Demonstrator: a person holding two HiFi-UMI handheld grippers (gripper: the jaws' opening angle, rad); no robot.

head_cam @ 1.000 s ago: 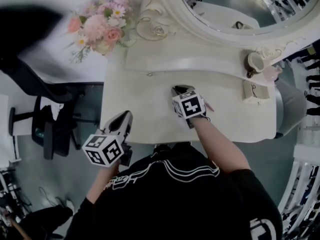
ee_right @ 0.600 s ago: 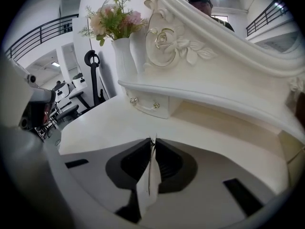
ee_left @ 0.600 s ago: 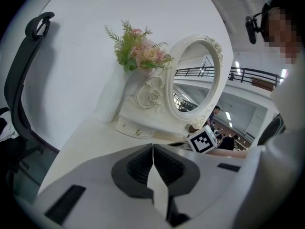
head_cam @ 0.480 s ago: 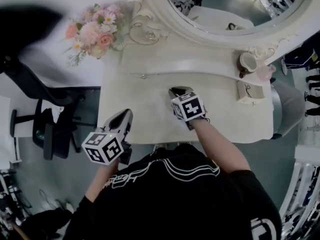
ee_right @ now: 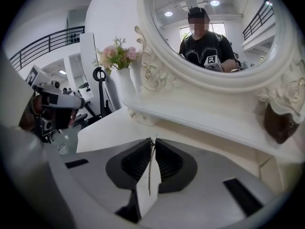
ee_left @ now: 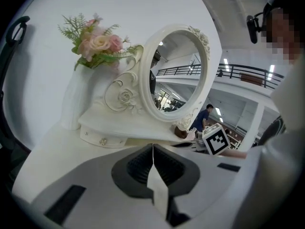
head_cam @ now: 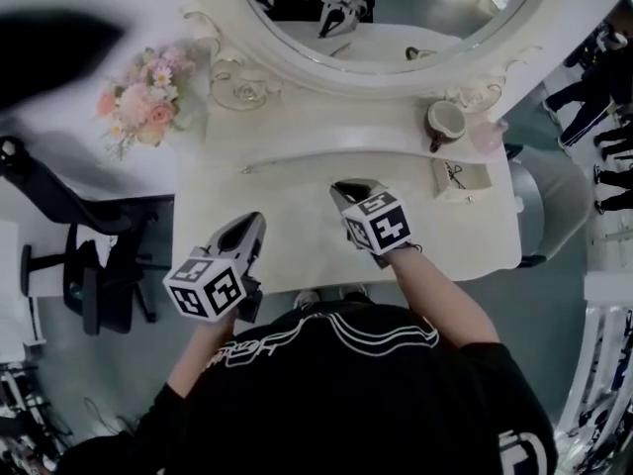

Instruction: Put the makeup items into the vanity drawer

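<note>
The white vanity (head_cam: 297,250) carries a raised shelf whose closed drawer front (head_cam: 326,158) has a small knob at its left. On the right of the shelf stand a brown cup (head_cam: 445,122) and a pink item (head_cam: 487,137), with a small cream box (head_cam: 460,178) just below them. My left gripper (head_cam: 251,226) hovers over the vanity's front left edge, shut and empty. My right gripper (head_cam: 349,188) hangs over the middle of the tabletop, in front of the drawer, also shut with nothing in it. Both gripper views show the jaws meeting: left gripper (ee_left: 152,147), right gripper (ee_right: 152,141).
An oval mirror (head_cam: 386,18) in an ornate white frame rises behind the shelf. A vase of pink flowers (head_cam: 138,102) stands at the back left. A black office chair (head_cam: 84,265) sits on the floor to the left of the vanity.
The head view has swung up, so more of the mirror shows and the table sits lower and further left. Both grippers have lifted a little over the tabletop and stay shut.
</note>
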